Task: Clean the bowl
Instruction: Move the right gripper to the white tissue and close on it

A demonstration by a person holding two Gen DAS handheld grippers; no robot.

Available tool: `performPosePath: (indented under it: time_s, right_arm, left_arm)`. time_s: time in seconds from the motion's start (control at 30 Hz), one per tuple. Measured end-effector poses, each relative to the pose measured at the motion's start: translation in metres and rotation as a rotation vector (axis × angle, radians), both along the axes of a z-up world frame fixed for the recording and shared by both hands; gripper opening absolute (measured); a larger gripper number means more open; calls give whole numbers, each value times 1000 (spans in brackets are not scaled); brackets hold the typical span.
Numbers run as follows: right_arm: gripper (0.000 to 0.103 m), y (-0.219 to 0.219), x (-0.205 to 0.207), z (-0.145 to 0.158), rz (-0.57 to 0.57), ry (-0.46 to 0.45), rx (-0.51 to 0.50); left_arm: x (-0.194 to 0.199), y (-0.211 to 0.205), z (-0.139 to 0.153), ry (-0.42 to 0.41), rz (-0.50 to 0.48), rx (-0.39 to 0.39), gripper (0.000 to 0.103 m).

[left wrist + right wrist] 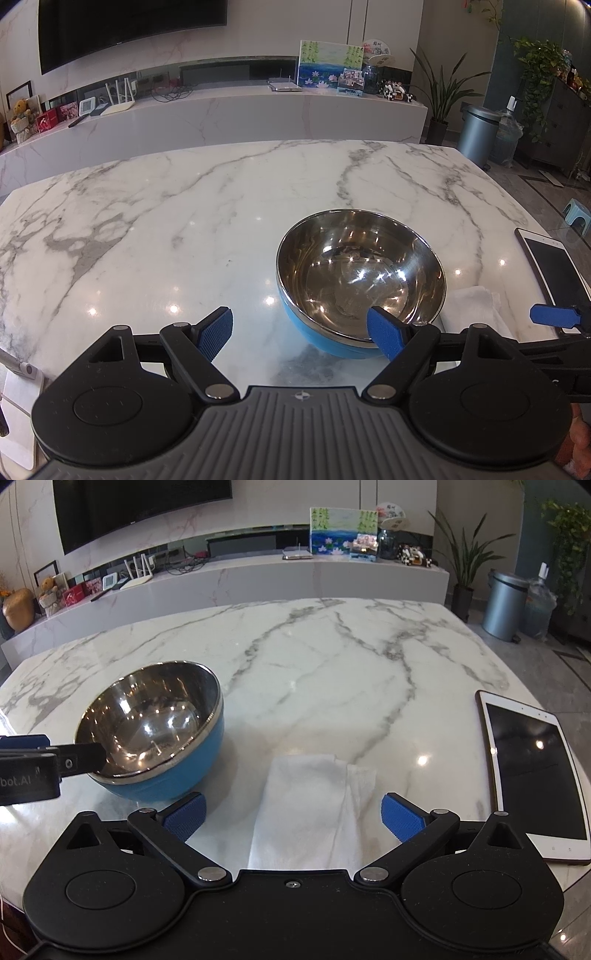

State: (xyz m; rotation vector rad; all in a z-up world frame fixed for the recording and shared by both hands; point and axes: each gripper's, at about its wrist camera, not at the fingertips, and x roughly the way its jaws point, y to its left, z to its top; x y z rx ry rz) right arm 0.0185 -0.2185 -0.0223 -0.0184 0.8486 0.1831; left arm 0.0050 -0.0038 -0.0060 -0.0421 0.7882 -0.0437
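Blue-padded left tool spread, finger inside bowl

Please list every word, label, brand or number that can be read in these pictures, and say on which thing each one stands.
"bot.AI": white letters on the black body of the left gripper, cut off by the picture's left edge.
The logo under the television is too small to read.
The red boxes, fan and small display on the ledge: blurred, unreadable.

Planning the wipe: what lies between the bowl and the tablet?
A folded white cloth lies on the marble between the bowl and the tablet, clearest in the right wrist view.
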Motion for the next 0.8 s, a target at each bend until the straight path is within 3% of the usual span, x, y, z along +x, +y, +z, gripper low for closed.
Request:
performPosePath:
  time_s: [0.33,0.5,0.8]
  right_arm:
    - [91,-15,-1,-8,18,48,24]
    - [82,-12,2,-14,29,65,17]
    - [82,-8,7,-27,45,96,0]
  left_arm:
    - [5,-5,0,1,-4,-7,80]
    - [7,-10,0,3,-14,-5,79]
    - [9,-6,1,0,-9,-10,80]
